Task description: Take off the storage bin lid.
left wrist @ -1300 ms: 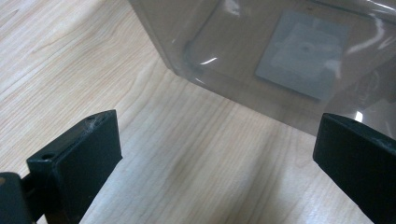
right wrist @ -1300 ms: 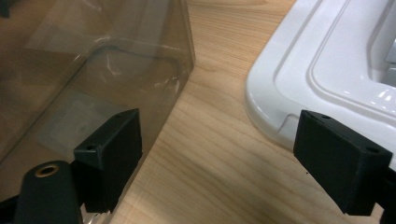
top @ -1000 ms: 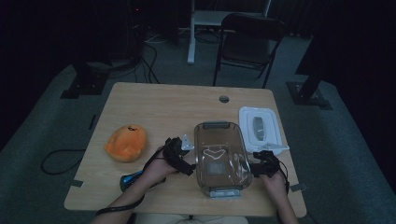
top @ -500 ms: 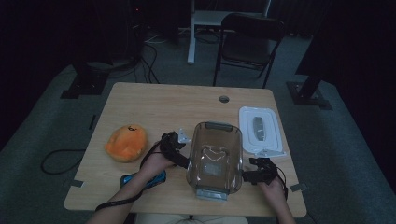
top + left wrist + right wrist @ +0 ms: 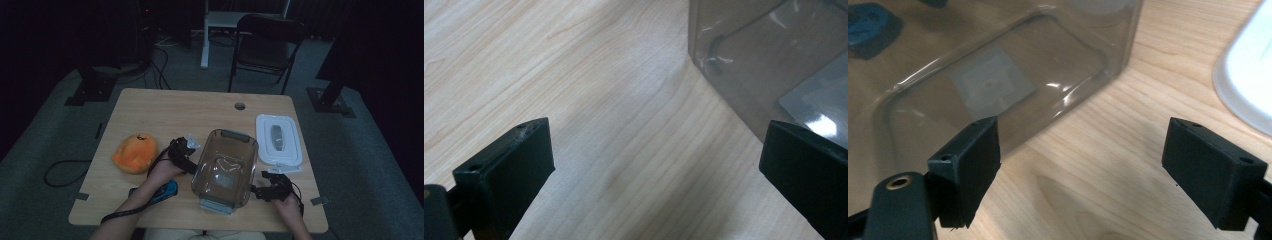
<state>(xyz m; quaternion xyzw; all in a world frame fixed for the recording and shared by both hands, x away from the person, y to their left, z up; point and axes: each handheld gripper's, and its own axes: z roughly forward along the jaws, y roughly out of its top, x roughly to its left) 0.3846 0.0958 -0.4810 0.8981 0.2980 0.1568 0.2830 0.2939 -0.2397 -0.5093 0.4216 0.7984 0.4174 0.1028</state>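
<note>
1. The right gripper (image 5: 256, 190) sits at the near right of the table, just beside the near right wall of the clear bin (image 5: 226, 167). Its black, blocky jaws stand wide apart with bare wood between them, holding nothing.
2. The left gripper (image 5: 191, 167) sits at the bin's left wall. Its jaws are also spread wide and empty, one of them in front of the bin's wall in its own view.
3. A small blue object (image 5: 165, 191) lies on the table near the left forearm.
4. The bin is a smooth, see-through, smoky plastic box with rounded corners and a grey handle at each short end. It stands upright, open side up, in the middle of the near half of the table. Its long axis runs near to far, tilted slightly to the right at the far end.
5. A soft, rounded orange plush toy (image 5: 135, 152) lies to the left.
6. A white rectangular lid (image 5: 278, 138) lies flat to the right of the bin.
7. The table (image 5: 165, 110) is pale wood with visible grain and a round hole near its far edge.
8. Beyond it, a dark folding chair (image 5: 267, 50) stands on grey carpet in a dim room.
</note>
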